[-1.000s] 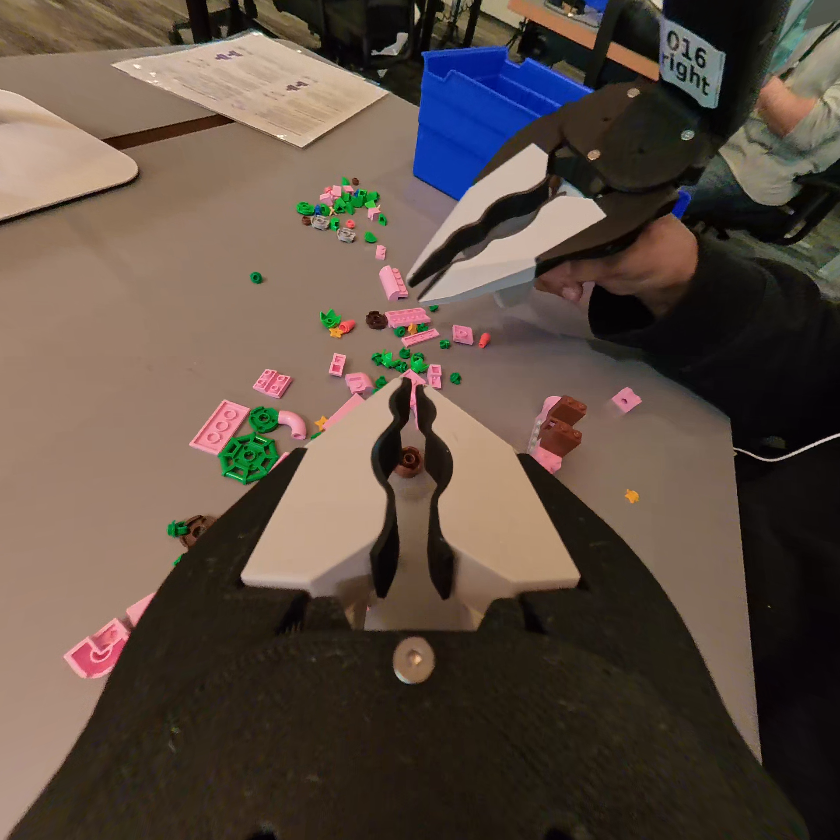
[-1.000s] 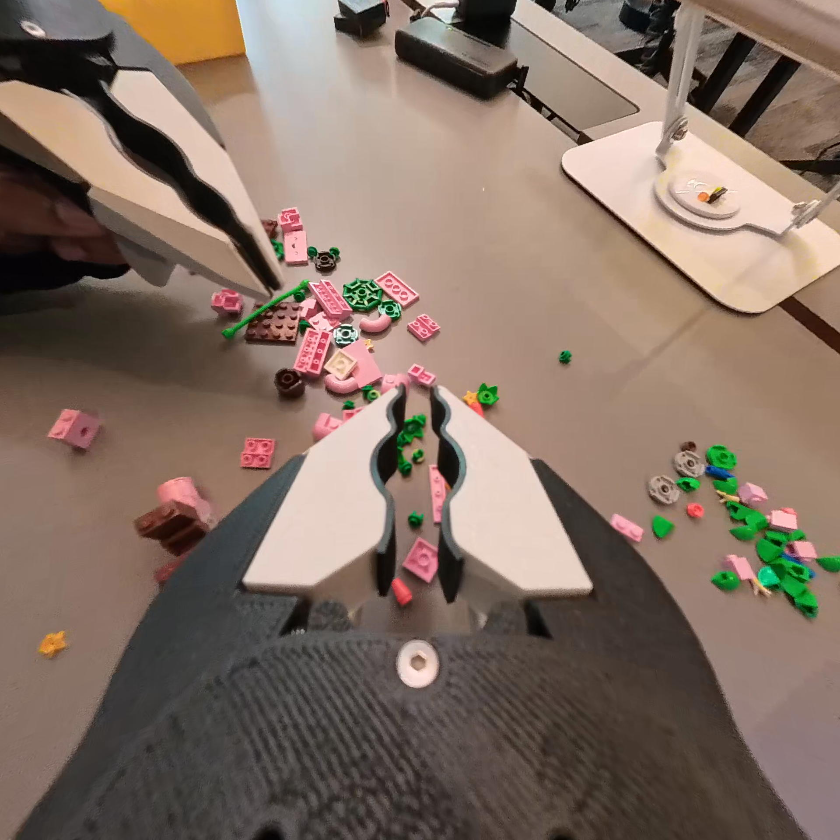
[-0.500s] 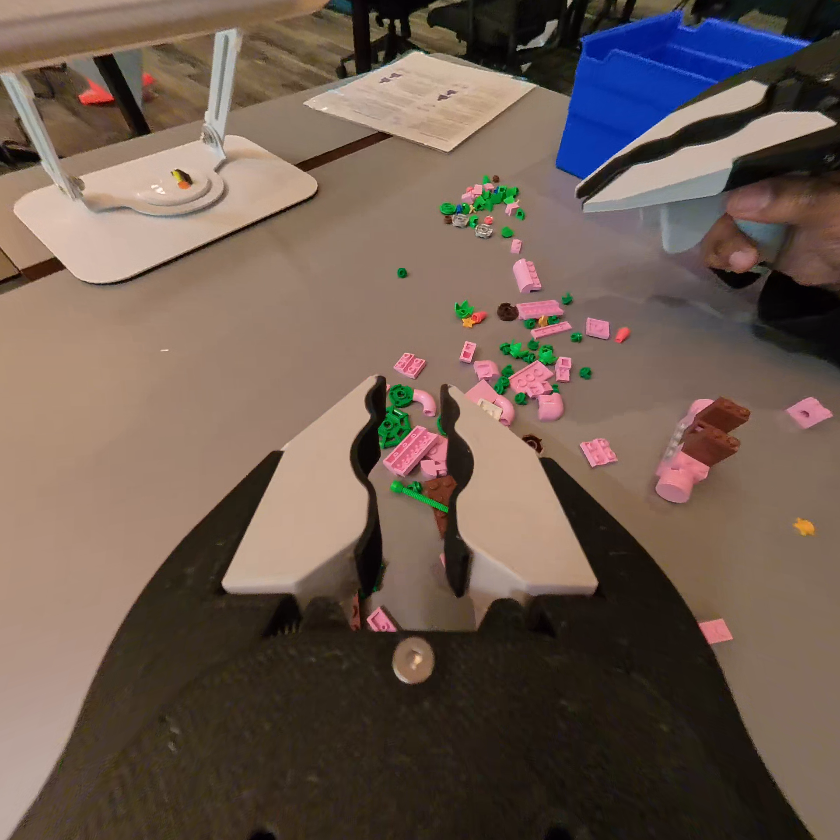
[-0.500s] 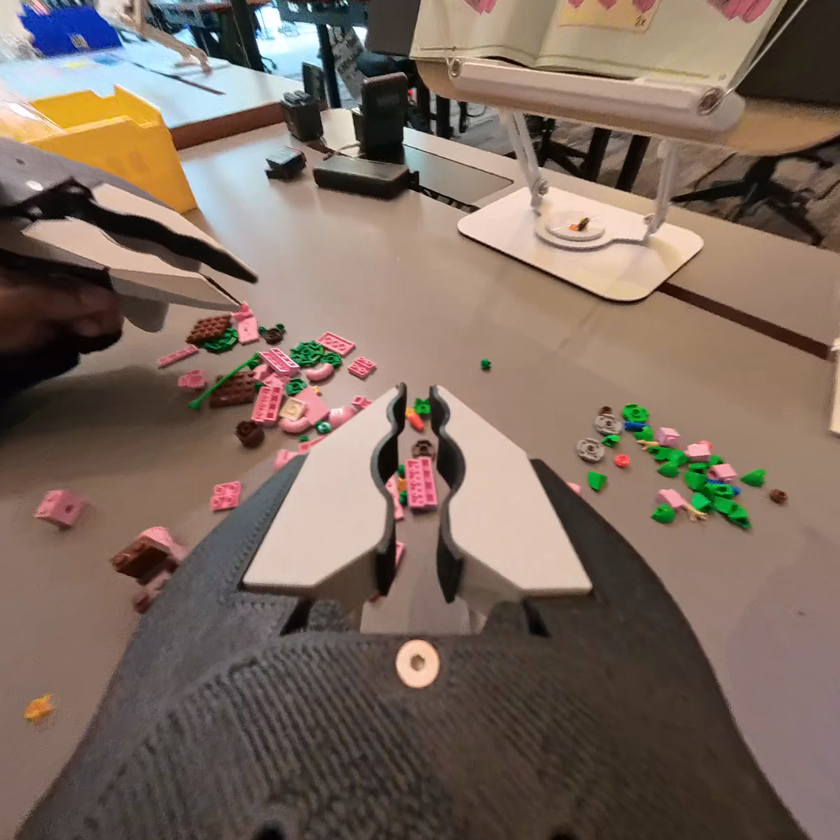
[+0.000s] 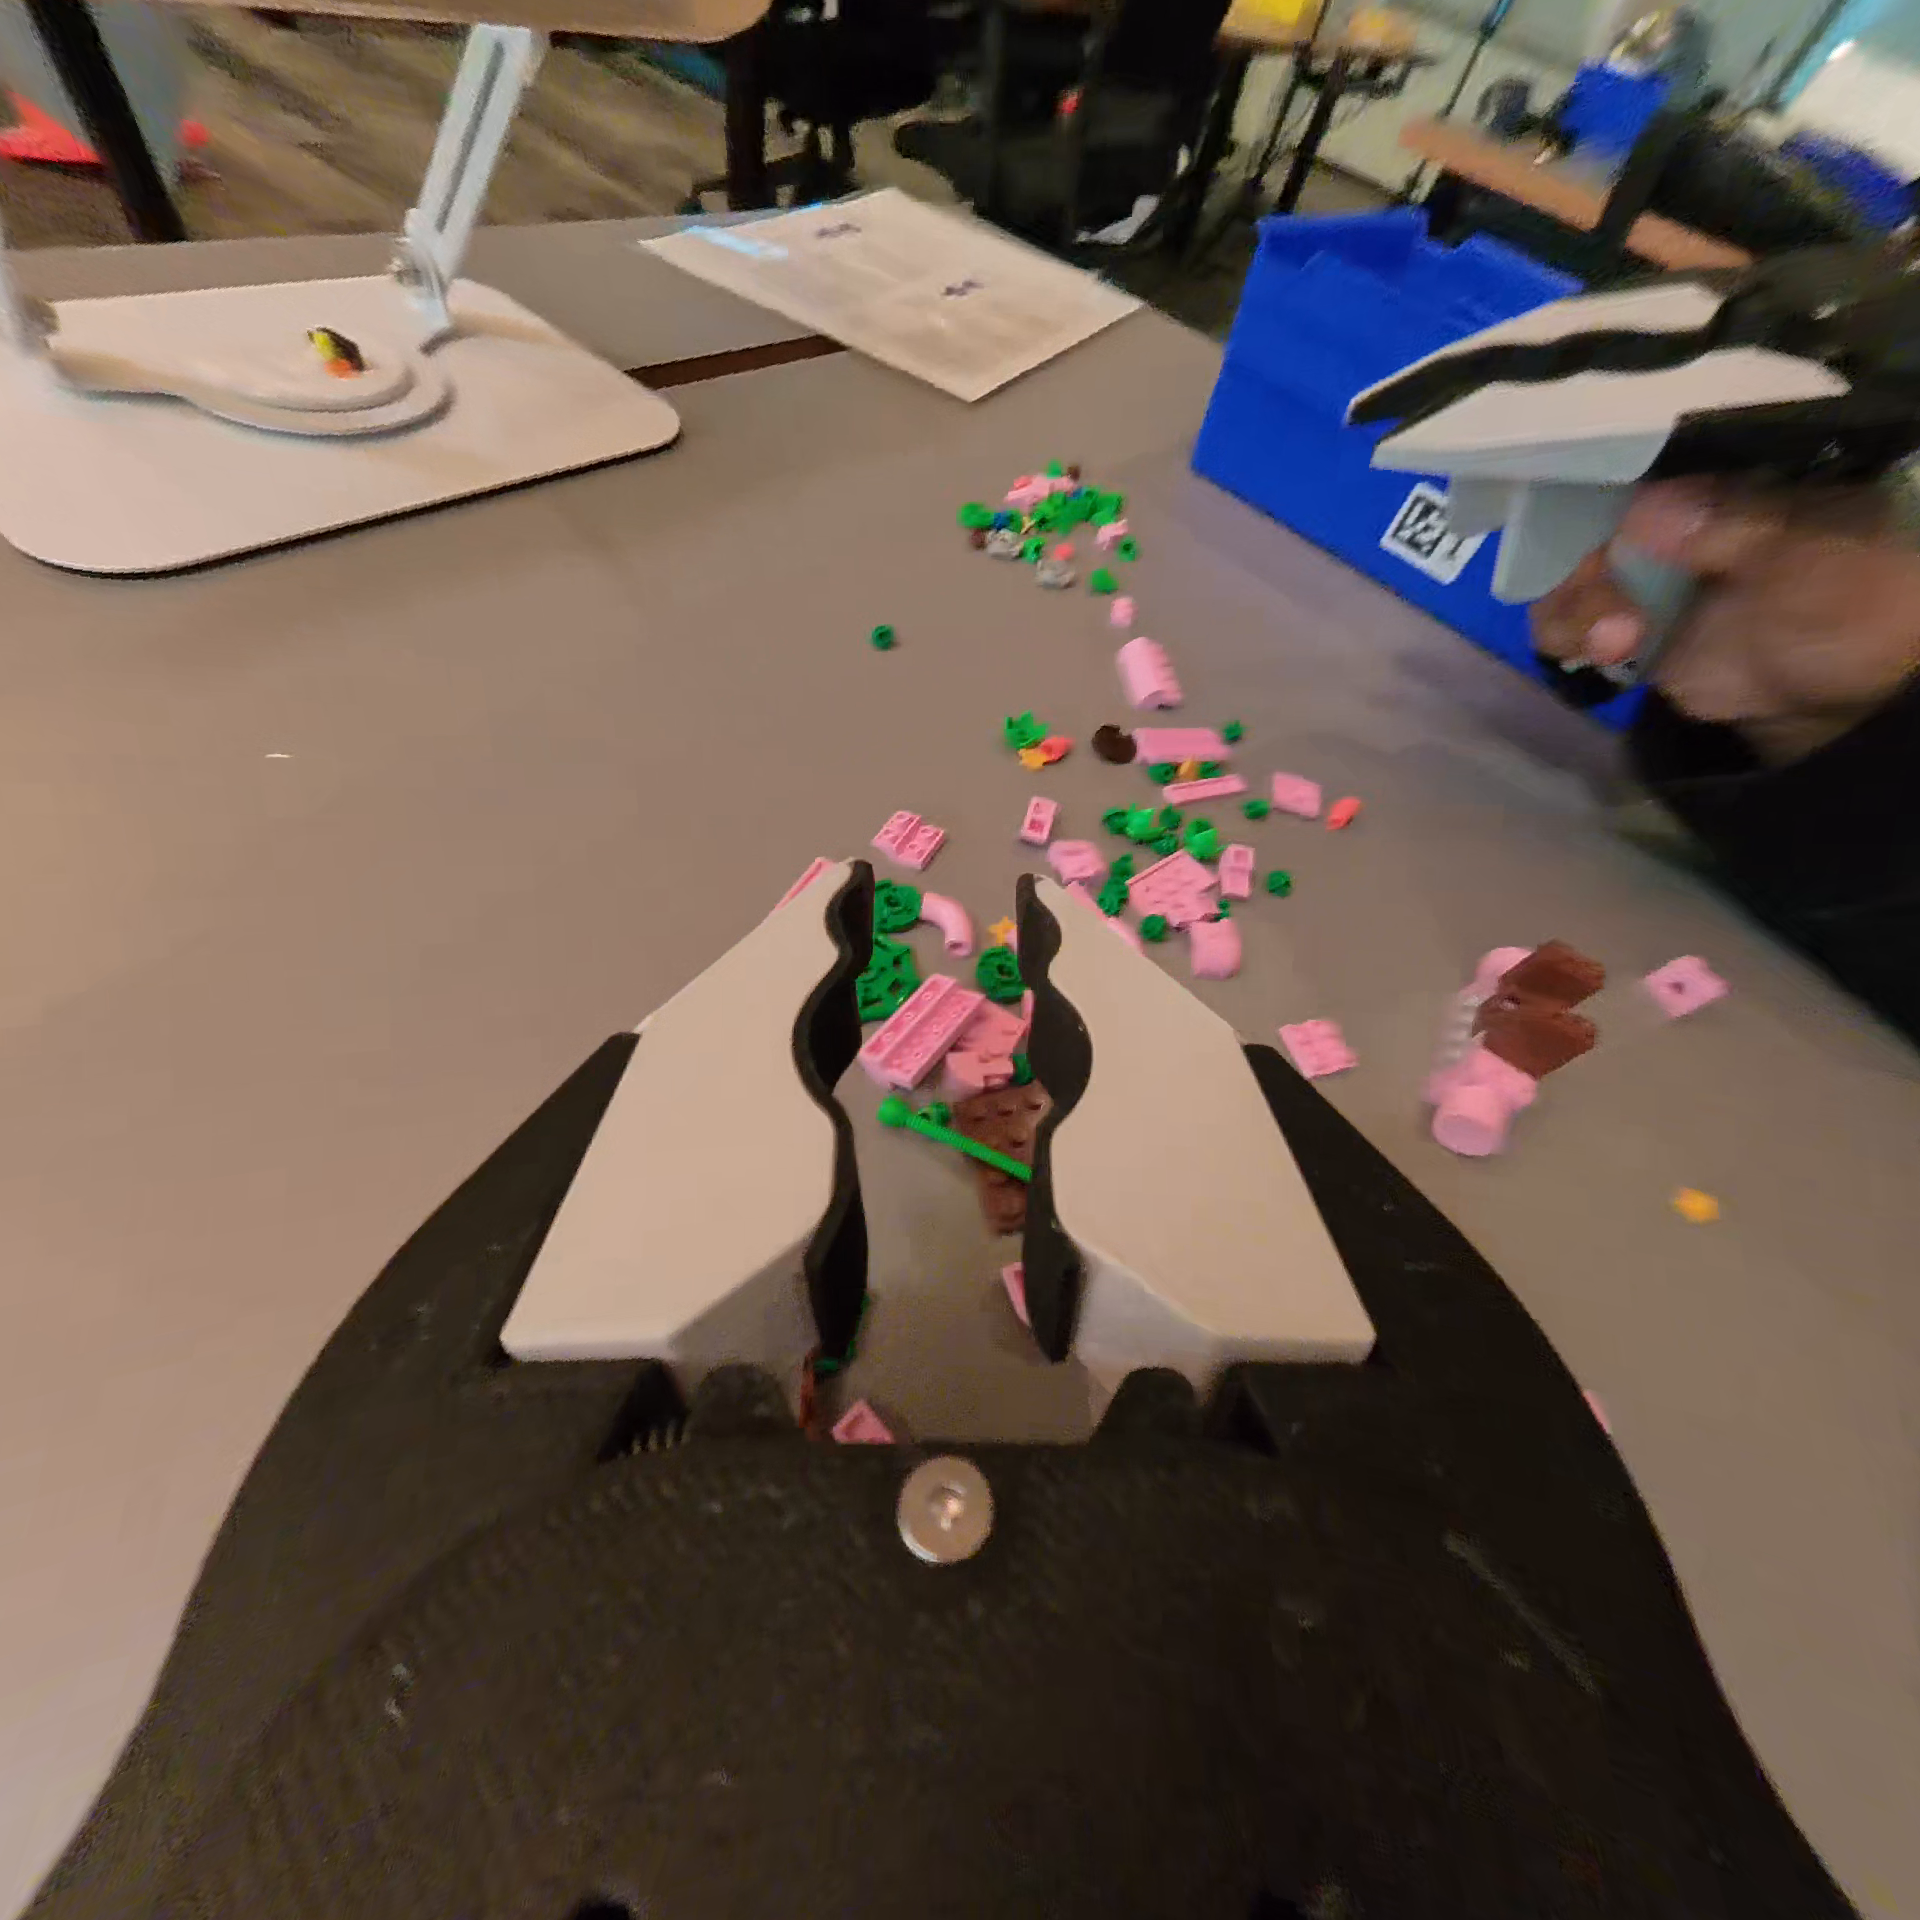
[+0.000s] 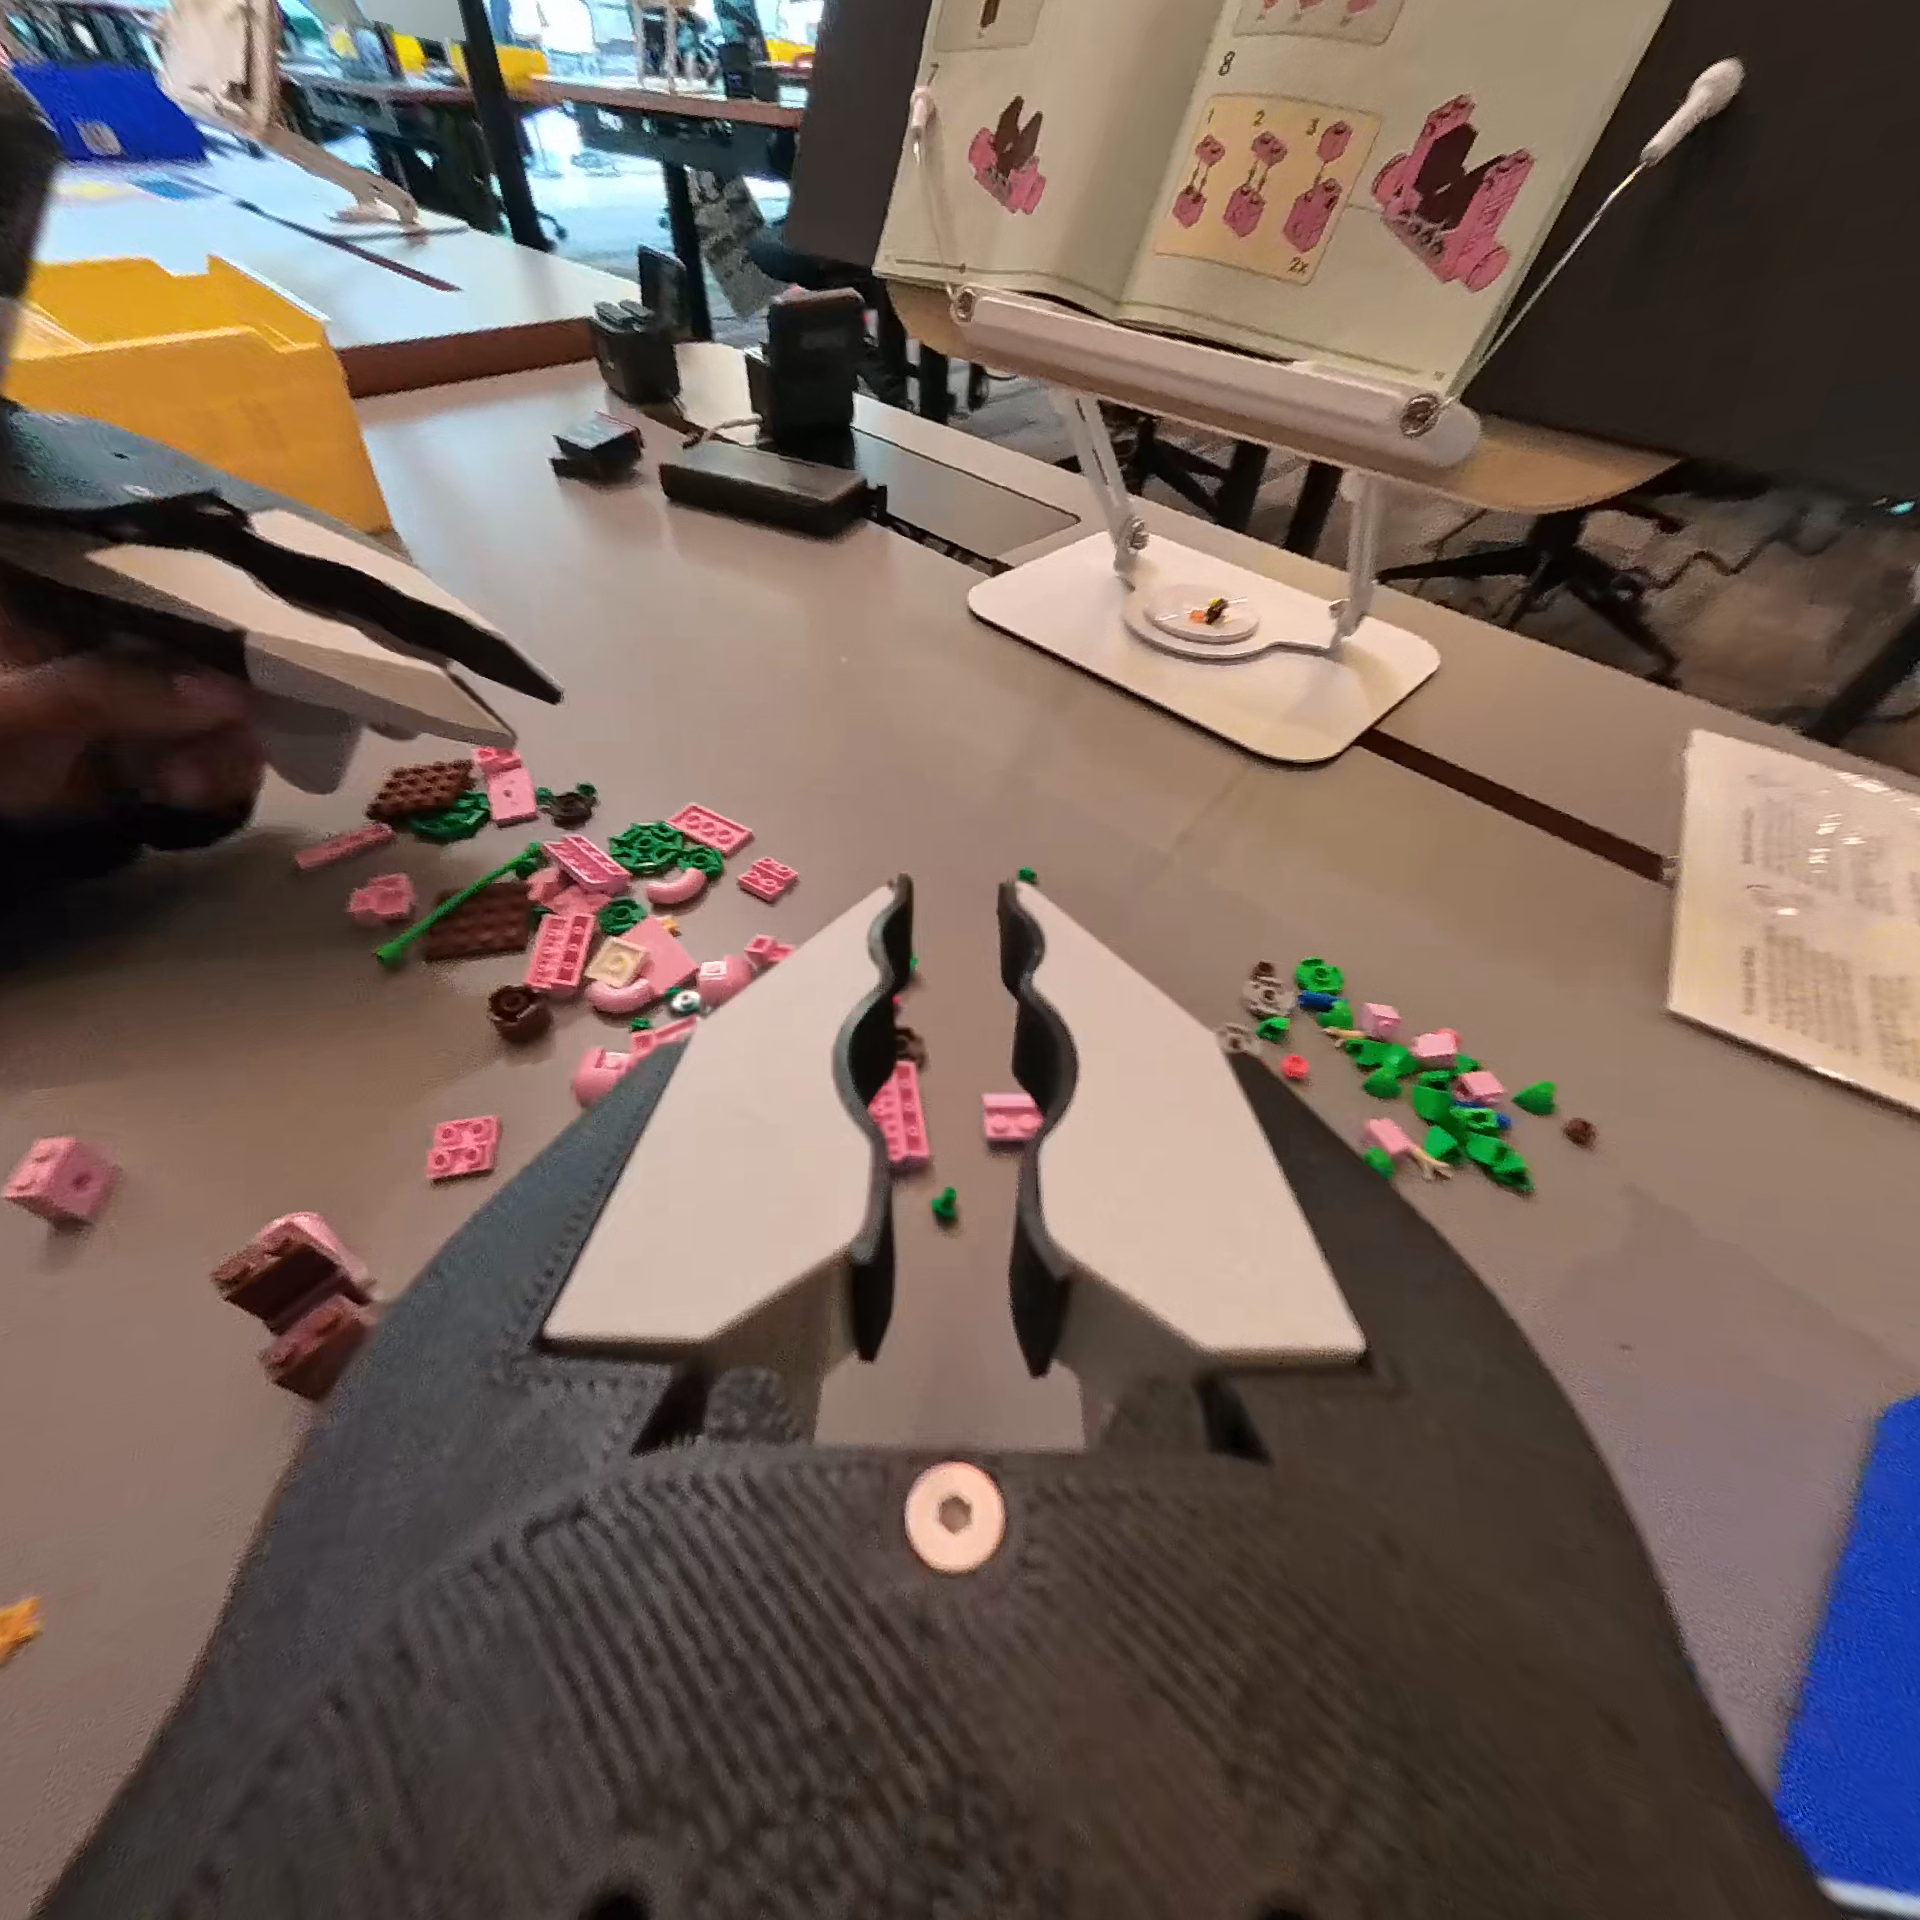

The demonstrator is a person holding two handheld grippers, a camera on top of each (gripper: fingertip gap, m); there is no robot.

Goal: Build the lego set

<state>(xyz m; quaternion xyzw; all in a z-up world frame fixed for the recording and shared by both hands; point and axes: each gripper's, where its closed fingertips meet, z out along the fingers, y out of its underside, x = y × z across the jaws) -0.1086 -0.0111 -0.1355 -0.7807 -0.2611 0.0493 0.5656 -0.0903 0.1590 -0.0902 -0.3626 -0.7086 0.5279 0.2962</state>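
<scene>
both grippers are held above the grey table (image 5: 416,831) with nothing gripped: the left gripper (image 5: 940,899) has its jaws parted by a moderate gap, through which loose pieces are seen, and the right gripper (image 6: 954,885) is likewise parted and empty.

nearest the left gripper, a thin green stem (image 5: 951,1135) lies across a brown plate (image 5: 1003,1148), with a long pink plate (image 5: 920,1029) just beyond. these are packed so close that a closing pinch is likely to catch two pieces at once, or to flick the stem aside; small flat plates may also be skidded along the smooth table rather than lifted.

under the right gripper, a pink plate (image 6: 902,1117), a smaller pink plate (image 6: 1010,1117) and a tiny green stud (image 6: 943,1205) are spread apart, so a cleaner pick is judged possible there.

the task's thing so far, a partly built pink and brown assembly (image 5: 1512,1044), rests on its side to the right of the left gripper, apart from the pile; a rounded pink end and stacked brown bricks are seen. lying loose, it could be rolled or pushed away if pressed without being braced by the other gripper.

farther off, a cluster of small green and pink pieces (image 6: 1423,1091) is scattered, a blue bin (image 5: 1382,416) stands at the table edge, and an instruction booklet (image 6: 1247,156) is propped on a white stand (image 6: 1216,644). blur in both views suggests motion, which could spoil aim.
</scene>
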